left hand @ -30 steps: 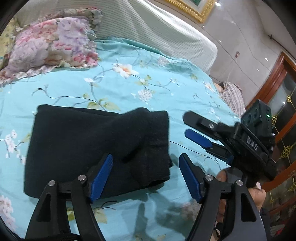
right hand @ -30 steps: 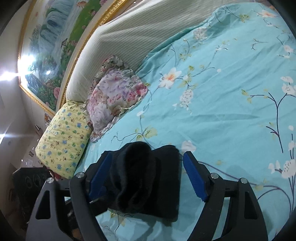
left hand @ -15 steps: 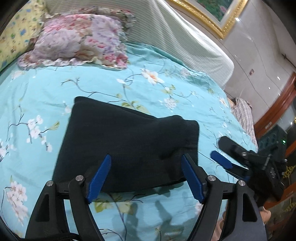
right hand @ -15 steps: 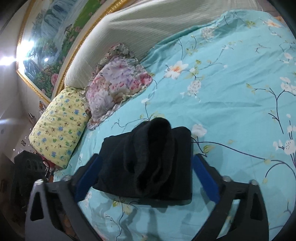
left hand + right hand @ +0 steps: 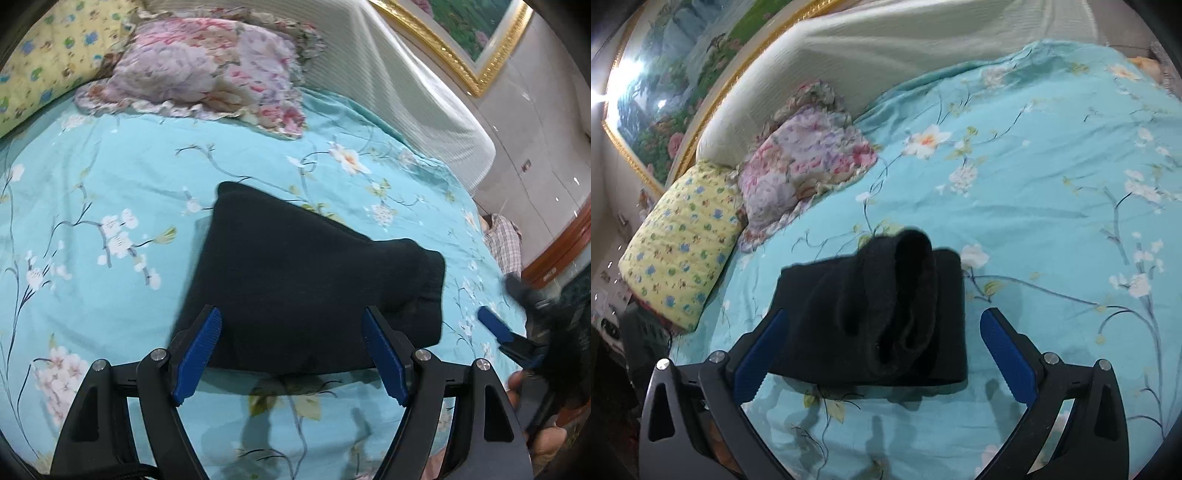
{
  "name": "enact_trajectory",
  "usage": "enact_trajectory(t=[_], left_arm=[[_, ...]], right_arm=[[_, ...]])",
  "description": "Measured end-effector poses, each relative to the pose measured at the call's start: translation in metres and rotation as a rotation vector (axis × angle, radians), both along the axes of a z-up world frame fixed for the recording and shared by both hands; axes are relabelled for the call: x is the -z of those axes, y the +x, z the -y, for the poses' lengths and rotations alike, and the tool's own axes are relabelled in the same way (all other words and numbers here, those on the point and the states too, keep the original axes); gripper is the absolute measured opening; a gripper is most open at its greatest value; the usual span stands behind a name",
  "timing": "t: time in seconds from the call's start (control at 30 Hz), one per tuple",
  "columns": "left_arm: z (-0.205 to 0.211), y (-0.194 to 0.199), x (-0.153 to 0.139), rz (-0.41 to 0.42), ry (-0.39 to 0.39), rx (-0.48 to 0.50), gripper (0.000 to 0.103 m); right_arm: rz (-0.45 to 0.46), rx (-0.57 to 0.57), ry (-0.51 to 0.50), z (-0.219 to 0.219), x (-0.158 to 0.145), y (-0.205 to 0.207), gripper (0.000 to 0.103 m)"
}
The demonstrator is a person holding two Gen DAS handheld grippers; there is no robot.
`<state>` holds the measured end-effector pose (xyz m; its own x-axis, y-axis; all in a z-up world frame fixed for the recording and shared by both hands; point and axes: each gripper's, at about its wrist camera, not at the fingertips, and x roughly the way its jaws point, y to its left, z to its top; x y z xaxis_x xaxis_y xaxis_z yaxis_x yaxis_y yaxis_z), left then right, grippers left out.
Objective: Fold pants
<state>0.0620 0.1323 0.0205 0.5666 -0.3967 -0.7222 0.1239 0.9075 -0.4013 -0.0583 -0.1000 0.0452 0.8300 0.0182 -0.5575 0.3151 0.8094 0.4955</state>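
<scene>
Right wrist view: both the right gripper (image 5: 882, 354) and left gripper (image 5: 291, 354) gape wide, holding nothing, and the pants' (image 5: 871, 314) bulging near-end roll could spring open if nudged

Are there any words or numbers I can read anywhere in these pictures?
None can be read now.
Other black gripper at the left view's right edge: blurred, no lettering legible.
Folded black pants, turquoise flowered bedsheet, pink floral pillow, yellow patterned pillow: patterns only, no words.
</scene>
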Motion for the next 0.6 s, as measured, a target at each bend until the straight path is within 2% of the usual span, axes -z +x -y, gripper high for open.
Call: enact_trajectory(t=[0.03, 0.07, 0.1, 0.13, 0.17, 0.23, 0.33, 0.4, 0.47, 0.53, 0.6], left_arm=[[-0.003, 0.000, 0.001, -0.005, -0.003, -0.005, 0.079], [-0.007, 0.001, 0.002, -0.006, -0.009, -0.012, 0.079], [-0.009, 0.001, 0.002, -0.005, -0.012, -0.019, 0.079], [-0.011, 0.002, 0.002, -0.005, -0.016, -0.026, 0.079], [-0.013, 0.003, 0.002, -0.004, -0.021, -0.030, 0.079], [-0.015, 0.007, 0.003, -0.009, -0.014, -0.026, 0.079], [-0.020, 0.011, 0.003, -0.010, 0.001, -0.026, 0.079], [-0.023, 0.015, 0.005, -0.016, -0.003, -0.029, 0.079], [-0.028, 0.019, 0.008, -0.024, -0.009, -0.039, 0.079], [-0.032, 0.024, 0.011, -0.037, -0.017, -0.041, 0.079], [-0.035, 0.028, 0.014, -0.047, -0.022, -0.048, 0.079]], right_arm=[[0.027, 0.007, 0.057, 0.005, -0.001, -0.005, 0.103], [0.039, 0.011, 0.154, 0.011, 0.005, -0.008, 0.103], [0.064, 0.009, 0.318, 0.019, 0.023, -0.013, 0.103], [0.051, 0.008, 0.387, 0.021, 0.033, -0.013, 0.103], [0.028, 0.002, 0.401, 0.021, 0.040, -0.010, 0.103], [0.016, -0.018, 0.318, 0.017, 0.041, -0.002, 0.103], [-0.026, -0.054, 0.285, 0.012, 0.041, 0.009, 0.103], [-0.081, -0.029, 0.147, 0.005, 0.037, 0.015, 0.103], [-0.113, -0.010, 0.055, 0.003, 0.034, 0.019, 0.103], [-0.134, -0.023, 0.031, 0.004, 0.036, 0.025, 0.103], [-0.170, -0.042, 0.051, 0.011, 0.043, 0.030, 0.103]])
